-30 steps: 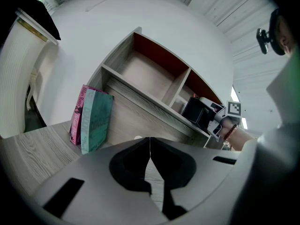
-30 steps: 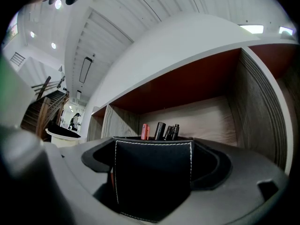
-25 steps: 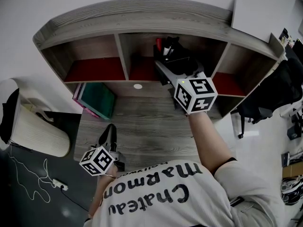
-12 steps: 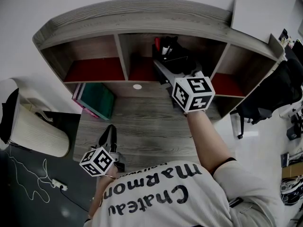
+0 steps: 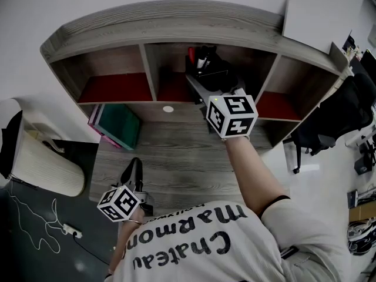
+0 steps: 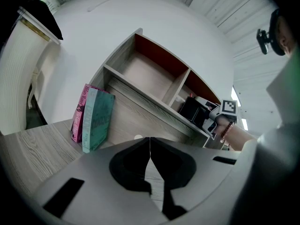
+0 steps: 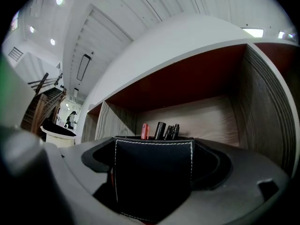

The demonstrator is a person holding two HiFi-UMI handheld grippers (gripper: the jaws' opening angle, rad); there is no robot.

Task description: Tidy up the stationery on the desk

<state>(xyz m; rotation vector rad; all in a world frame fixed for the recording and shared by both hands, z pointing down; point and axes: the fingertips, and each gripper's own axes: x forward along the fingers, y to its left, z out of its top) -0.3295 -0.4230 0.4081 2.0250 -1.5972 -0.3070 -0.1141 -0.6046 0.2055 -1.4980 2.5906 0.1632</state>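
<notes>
The right hand-held gripper (image 5: 201, 82) holds a black pen holder (image 5: 215, 69) inside the shelf (image 5: 158, 23).

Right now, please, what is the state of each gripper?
Left gripper: closed, holding nothing.
Right gripper: closed on the black pen holder.

The right arm (image 5: 249, 163) reaches forward, nearly straight, its right gripper (image 7: 153, 158) clamped on a black pen holder (image 7: 154, 191). The left gripper (image 6: 150, 149) sits low near the body, jaws pressed together with nothing between them.
</notes>
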